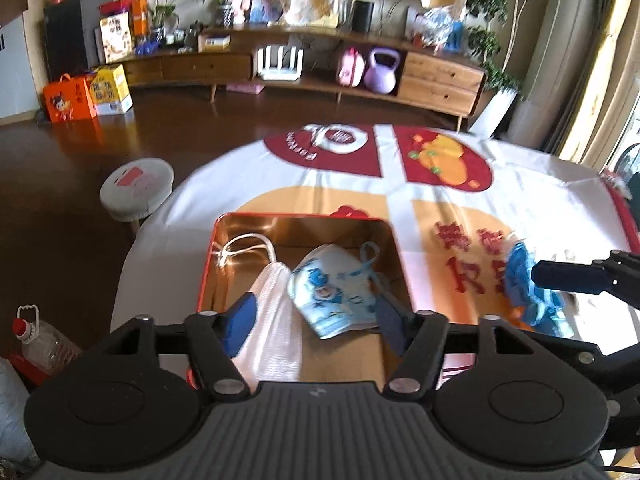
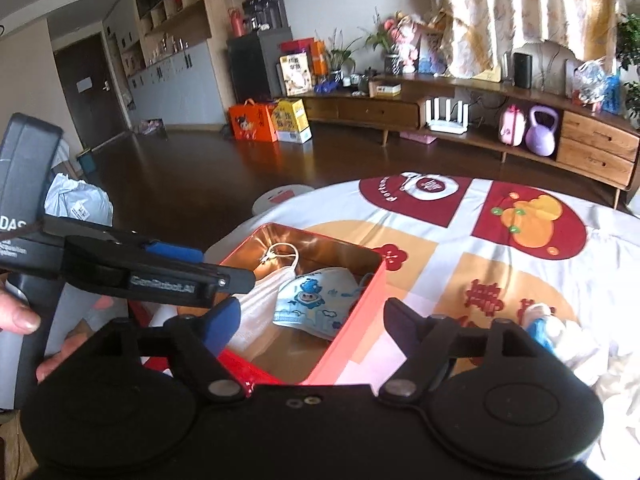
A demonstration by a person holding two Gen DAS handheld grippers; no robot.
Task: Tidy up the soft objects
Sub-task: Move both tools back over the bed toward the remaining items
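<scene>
The tin (image 1: 256,222) on the tablecloth (image 1: 440,200) contains 2 masks: white mask (image 1: 272,320) beside blue-print mask (image 1: 332,292). Your left gripper (image 1: 312,316) hovers over them, jaws spread. Your right gripper (image 2: 312,320) is spread too, empty.

table (image 1: 248,168): printed cloth | red tin (image 1: 208,256) | blue item (image 1: 528,280), right
</scene>
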